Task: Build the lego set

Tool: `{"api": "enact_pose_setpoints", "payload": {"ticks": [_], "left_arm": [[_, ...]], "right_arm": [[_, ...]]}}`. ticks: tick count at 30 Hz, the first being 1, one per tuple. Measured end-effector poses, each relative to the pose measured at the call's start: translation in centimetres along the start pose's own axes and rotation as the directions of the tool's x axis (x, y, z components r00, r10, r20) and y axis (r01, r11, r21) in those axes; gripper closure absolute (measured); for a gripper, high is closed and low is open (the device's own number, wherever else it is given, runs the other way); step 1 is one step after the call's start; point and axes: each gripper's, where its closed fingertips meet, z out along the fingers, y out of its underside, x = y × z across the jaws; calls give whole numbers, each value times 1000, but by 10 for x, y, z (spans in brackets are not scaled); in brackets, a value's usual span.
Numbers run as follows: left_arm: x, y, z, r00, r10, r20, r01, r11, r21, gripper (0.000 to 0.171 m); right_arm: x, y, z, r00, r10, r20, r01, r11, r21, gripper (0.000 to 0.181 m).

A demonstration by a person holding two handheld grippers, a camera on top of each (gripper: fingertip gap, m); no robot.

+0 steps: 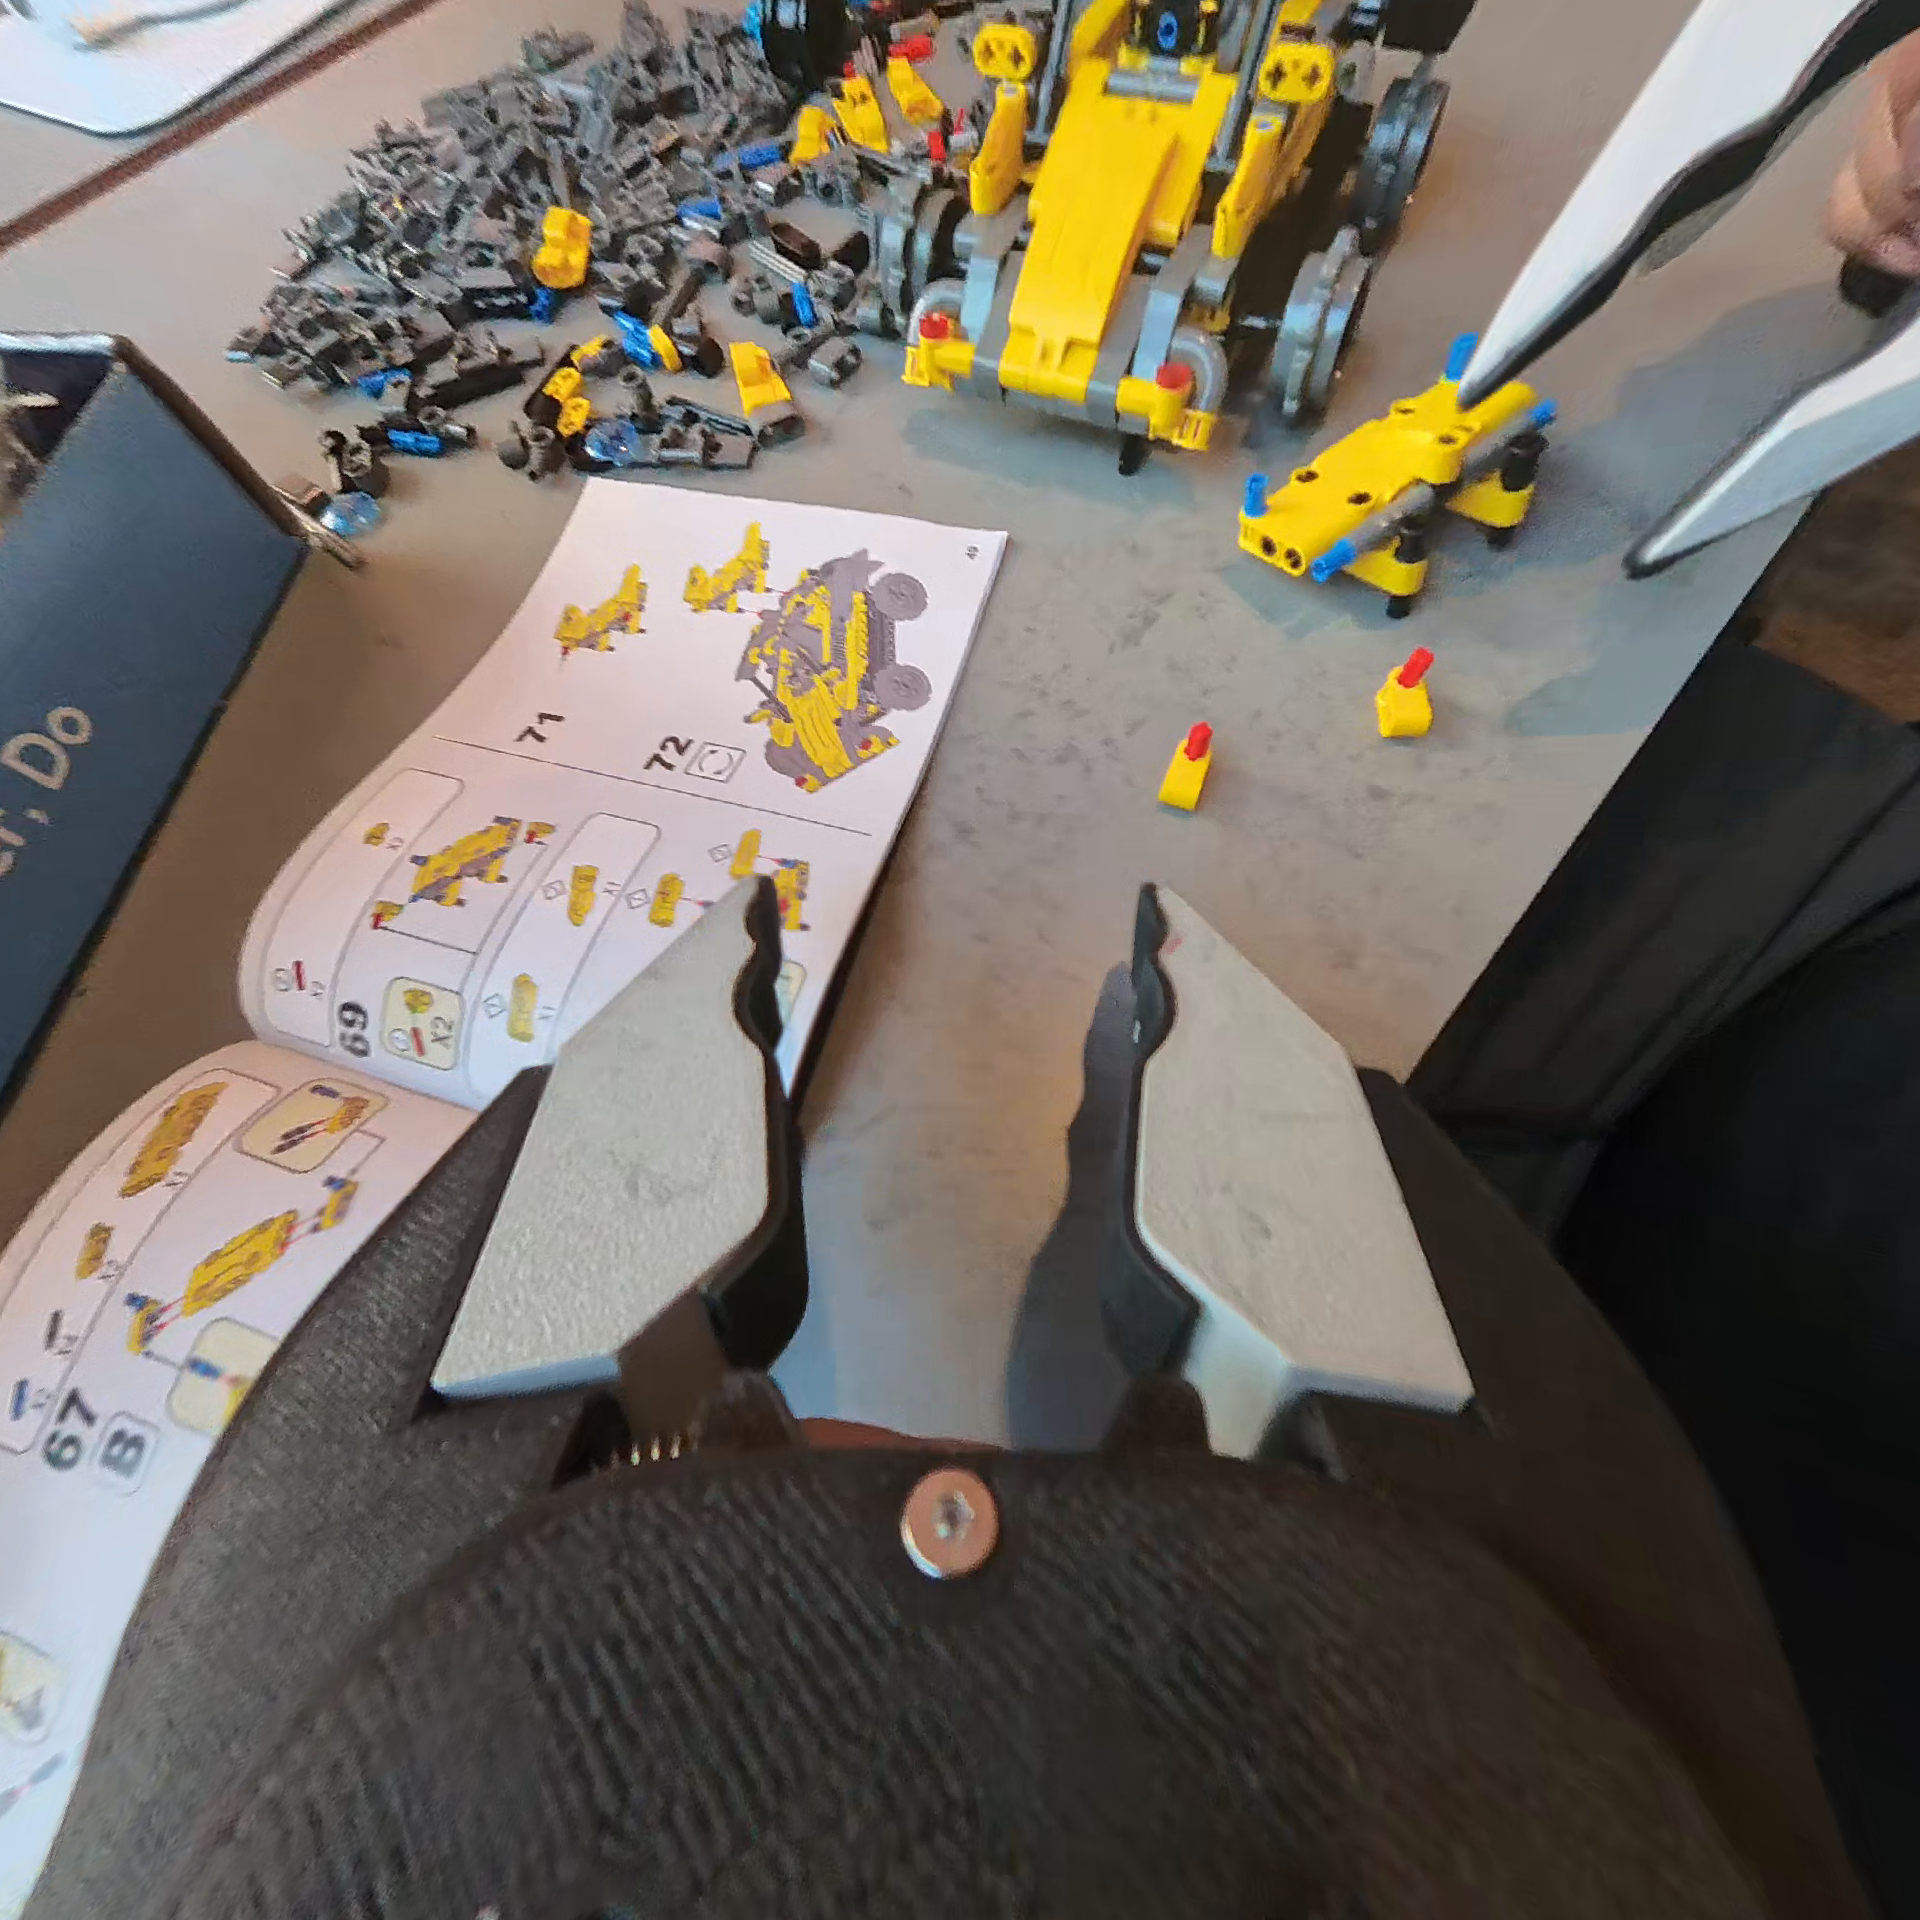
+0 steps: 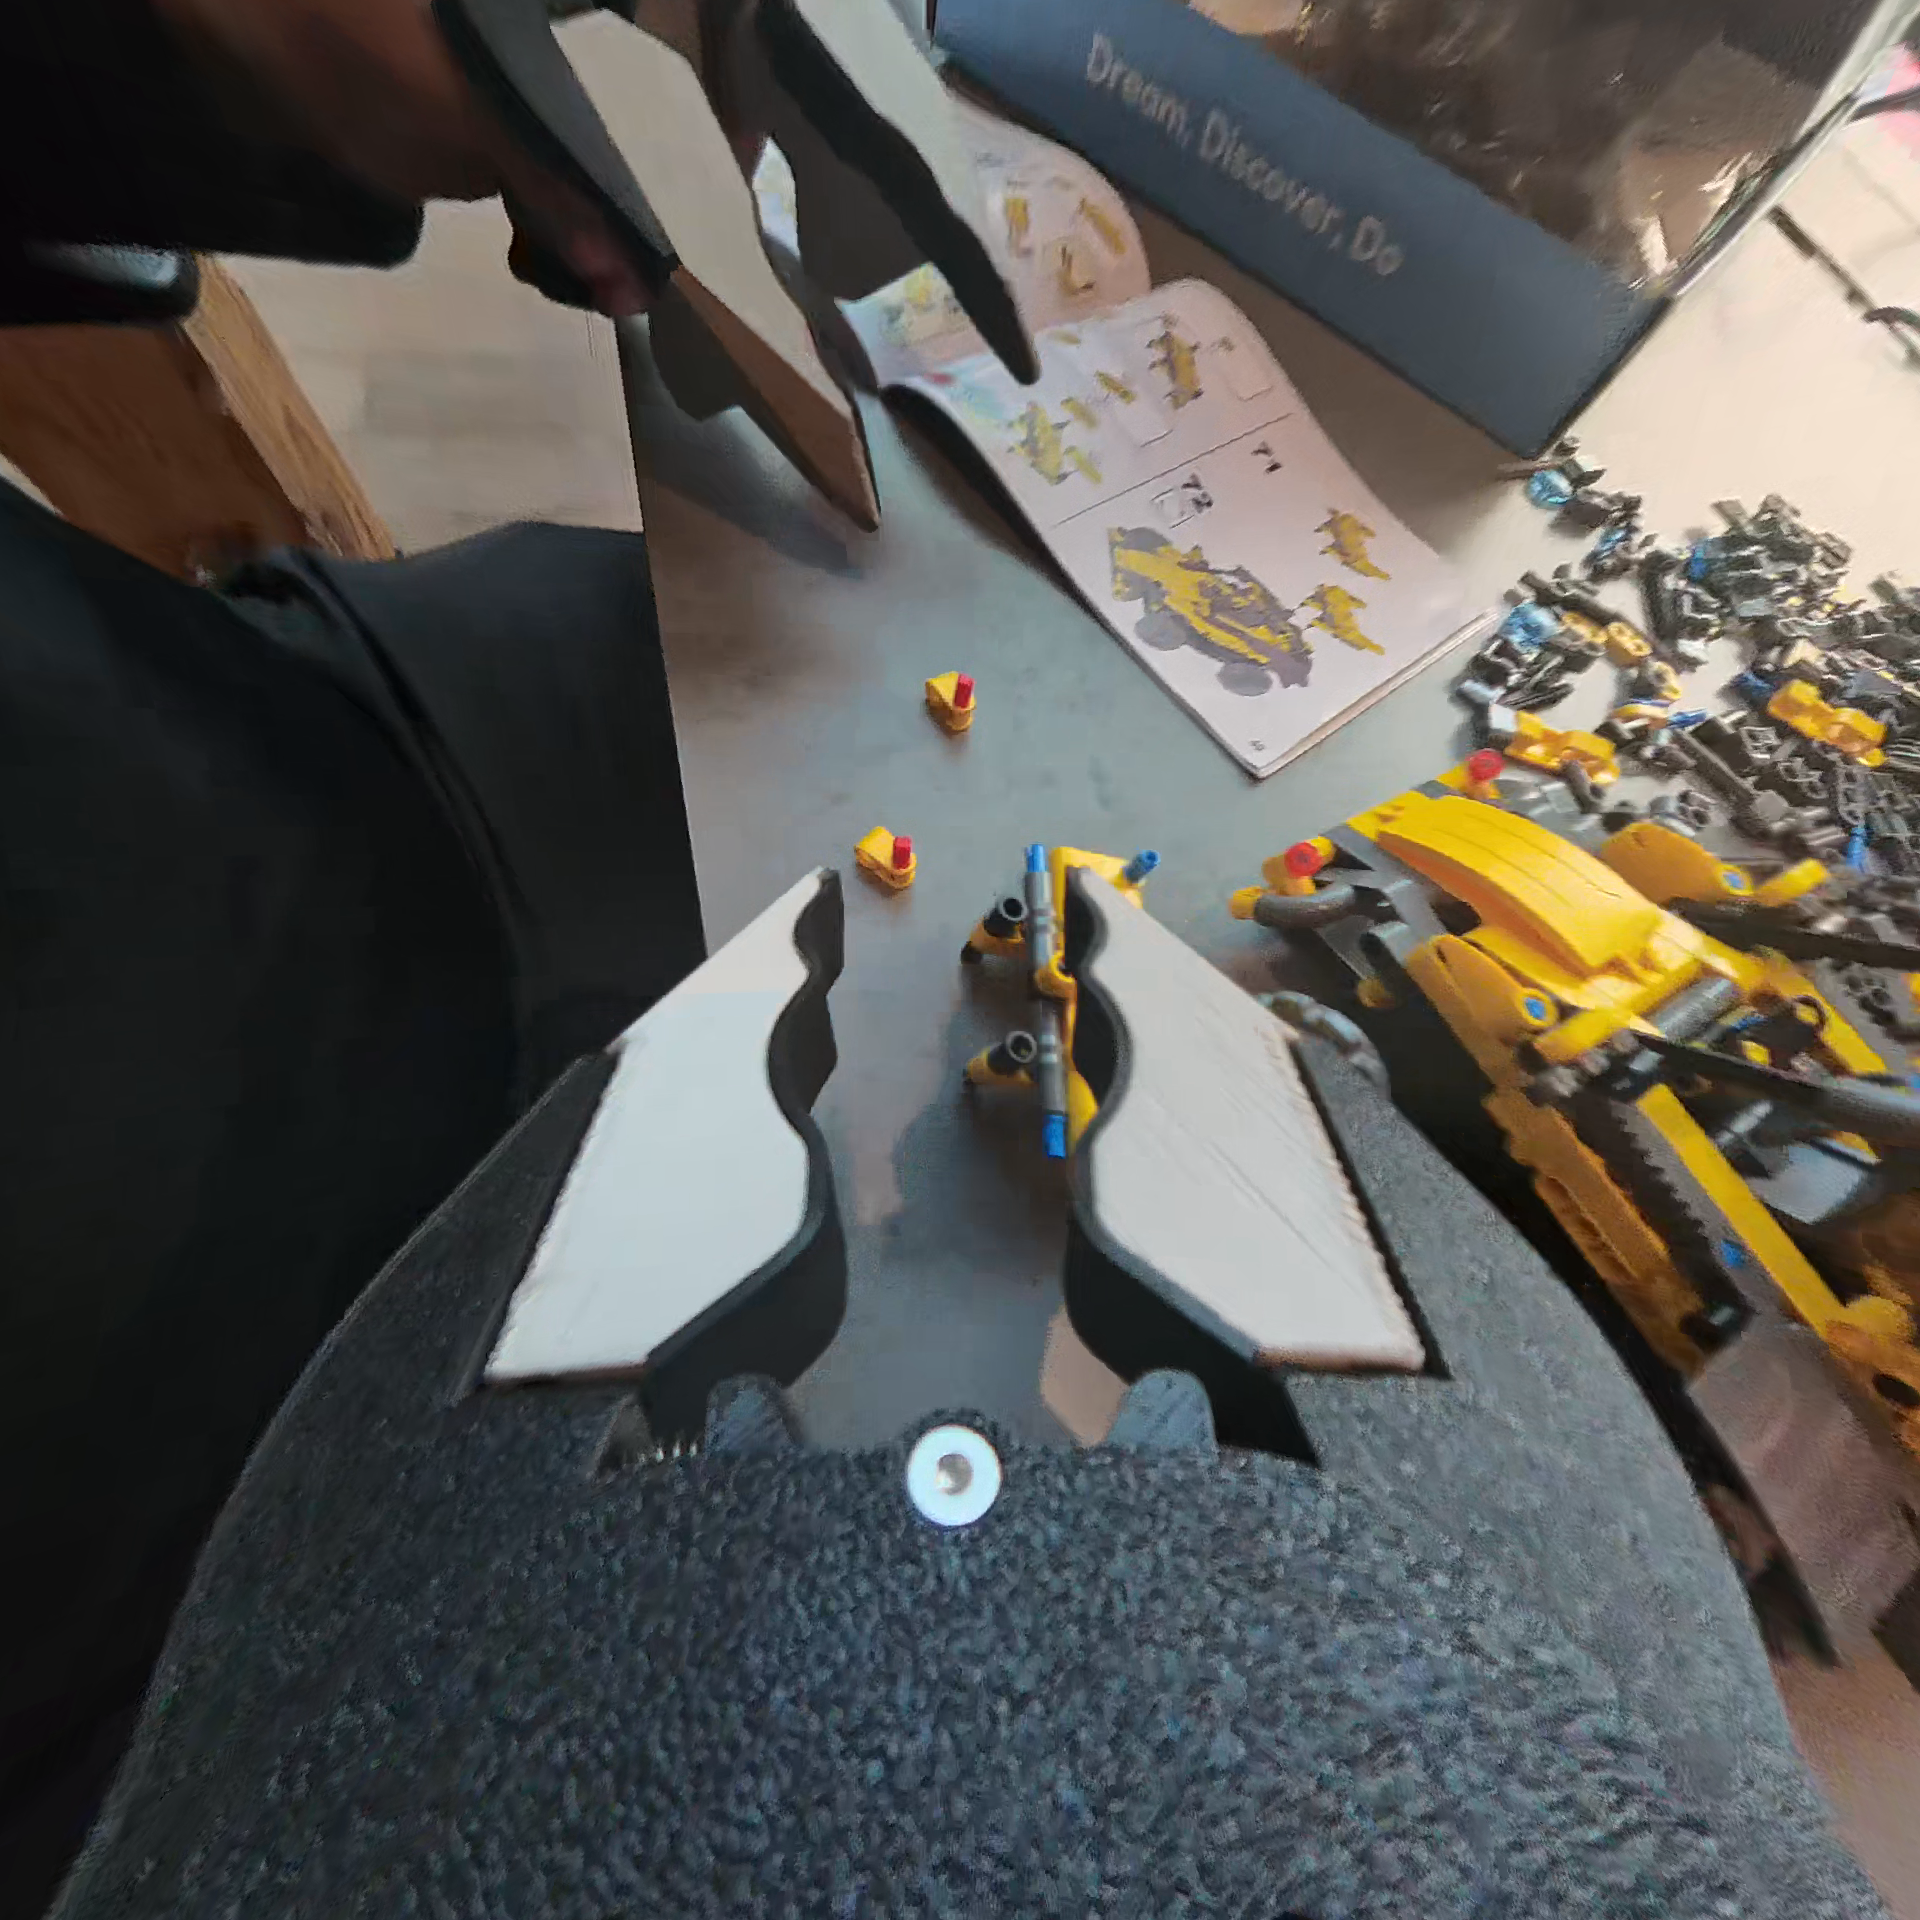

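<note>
- While hovering over the grey desk (image 1: pixel 1091 644), the left gripper (image 1: pixel 951 914) is keeping its fingers spread and is gripping nothing; its nearest neighbour is the open instruction booklet (image 1: pixel 727 727), with the left fingertip overlapping the page's near right corner.
- The right gripper (image 2: pixel 951 894) is also sitting released, fingers wide apart; in the left wrist view one fingertip (image 1: pixel 1475 390) is touching the top of the small yellow sub-assembly (image 1: pixel 1392 488), not clamping it.
- That sub-assembly is lying on the desk, just right of the big yellow vehicle model (image 1: pixel 1122 229) and far of two small yellow pieces with red pins (image 1: pixel 1184 774), (image 1: pixel 1405 698).
- Handling guess: it is looking light, rigid plastic, smooth and a bit slippery; blue pins (image 1: pixel 1333 558) and the grey axle are sticking out and probably popping loose under sideways force.
- Best hold is likely across the flat yellow beam body, squeezing the long sides, staying off pins and black connectors.
- Loose pile of grey, black and blue parts (image 1: pixel 540 239) is spreading far left; dark box (image 1: pixel 135 623) is standing at the left edge.
- A person's dark clothing (image 2: pixel 312 831) is filling the near side beside the desk.
</note>
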Motion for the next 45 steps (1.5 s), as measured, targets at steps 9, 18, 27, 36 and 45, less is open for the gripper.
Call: {"api": "enact_pose_setpoints", "payload": {"ticks": [9,18,27,36,45], "left_arm": [[13,11,9,999,-1,-43,-1,999,-32,108],[18,17,10,998,3,-69,-7,999,-48,109],[22,20,11,995,9,-95,-15,998,-63,111],[23,18,9,997,20,-77,-23,999,-36,113],[24,17,8,997,35,-65,-36,999,-12,117]], "right_arm": [[-20,5,35,996,59,65,-54,995,-80,139],[-21,7,40,996,63,70,-54,992,-116,140],[-23,12,47,996,49,76,-36,986,-165,141],[-23,13,48,993,82,89,-66,982,-175,142],[-25,13,48,992,99,81,-84,981,-178,145]]}}
